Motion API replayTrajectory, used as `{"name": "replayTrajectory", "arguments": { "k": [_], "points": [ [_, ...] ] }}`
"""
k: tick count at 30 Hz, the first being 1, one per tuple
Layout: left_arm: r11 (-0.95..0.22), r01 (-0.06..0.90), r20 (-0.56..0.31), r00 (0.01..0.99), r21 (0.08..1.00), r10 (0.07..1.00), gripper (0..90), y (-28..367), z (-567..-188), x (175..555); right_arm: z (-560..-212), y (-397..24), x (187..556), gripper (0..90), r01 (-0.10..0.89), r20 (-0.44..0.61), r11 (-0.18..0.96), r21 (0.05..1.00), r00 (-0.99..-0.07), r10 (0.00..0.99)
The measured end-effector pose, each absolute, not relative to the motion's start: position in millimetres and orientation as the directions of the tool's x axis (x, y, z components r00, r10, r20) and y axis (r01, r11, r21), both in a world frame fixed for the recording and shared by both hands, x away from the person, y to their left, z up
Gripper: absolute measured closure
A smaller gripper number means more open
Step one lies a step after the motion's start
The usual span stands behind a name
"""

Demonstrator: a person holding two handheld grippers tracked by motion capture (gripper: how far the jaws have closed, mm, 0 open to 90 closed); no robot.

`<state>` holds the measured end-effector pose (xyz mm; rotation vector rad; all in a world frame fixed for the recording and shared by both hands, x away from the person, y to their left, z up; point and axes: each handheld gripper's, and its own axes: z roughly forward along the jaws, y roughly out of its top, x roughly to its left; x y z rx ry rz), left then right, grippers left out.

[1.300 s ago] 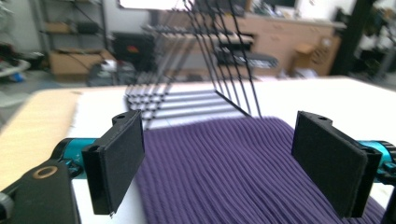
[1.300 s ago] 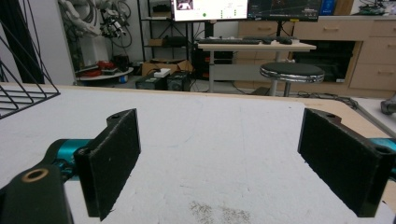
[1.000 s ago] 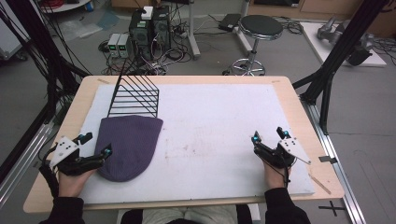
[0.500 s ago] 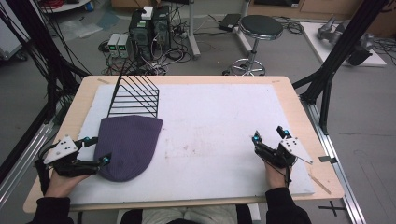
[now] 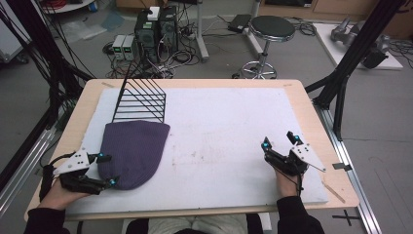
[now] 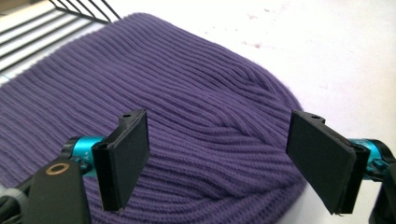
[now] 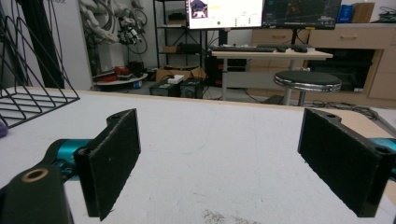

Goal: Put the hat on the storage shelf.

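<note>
Left gripper [image 5: 108,169] held low at the near left corner of the table, jaws spread wide and just closing a little, one on each side of the rounded crown of the purple knit beanie [image 5: 134,152]. In the left gripper view, left gripper [image 6: 218,161] poised over the ribbed wool, both black pads clear of the fabric, nothing pinched between them. Gripped from behind by the person's left hand [image 5: 57,194], dark sleeve at the table edge.

Beanie [image 6: 187,116] lying flat on the white mat [image 5: 229,122], crown toward the person, open cuff pointing away and reaching just to the foot of the black wire rack [image 5: 141,100]. Rack upright at the far left of the mat, its slanted bars rising over the cuff end.

Right gripper [image 5: 281,146] resting well apart on the near right part of the mat, jaws spread, nothing between them, right hand [image 5: 287,183] behind it. In the right gripper view, right gripper [image 7: 219,158] looking level across bare mat, wire rack [image 7: 32,88] at the left edge.

Beyond the wooden table [image 5: 311,97], a round stool [image 5: 270,29] and computer boxes [image 5: 156,27] on the floor.
</note>
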<state>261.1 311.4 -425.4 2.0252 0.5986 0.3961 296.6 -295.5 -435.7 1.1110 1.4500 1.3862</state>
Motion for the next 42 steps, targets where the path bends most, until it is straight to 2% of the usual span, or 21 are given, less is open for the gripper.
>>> {"name": "replayTrajectory", "arguments": {
  "k": [12,24,25,28,35,42],
  "points": [
    [-0.472,0.266,0.001,0.871,0.841,0.491,23.8,310,-433,258,-436,-297,297,12.2,0.064,0.037,-0.020,0.998,-0.264,0.964],
    [-0.532,0.210,0.049,0.901,0.820,0.432,24.2,306,-441,254,-437,-300,297,12.2,0.072,0.068,-0.051,0.996,-0.252,0.965],
    [-0.552,0.192,0.079,0.900,0.811,0.429,25.7,305,-442,253,-436,-300,296,12.2,0.072,0.069,-0.052,0.996,-0.252,0.965],
    [-0.574,0.183,0.097,0.901,0.798,0.422,27.4,302,-441,252,-436,-300,296,12.2,0.069,0.063,-0.047,0.996,-0.252,0.966],
    [-0.596,0.196,0.109,0.893,0.778,0.437,26.4,298,-447,258,-436,-298,296,12.2,0.069,0.059,-0.043,0.997,-0.252,0.966],
    [-0.592,0.206,0.130,0.870,0.779,0.475,33.6,302,-447,264,-436,-299,297,12.2,0.064,0.055,-0.040,0.997,-0.250,0.967]
  ]
}}
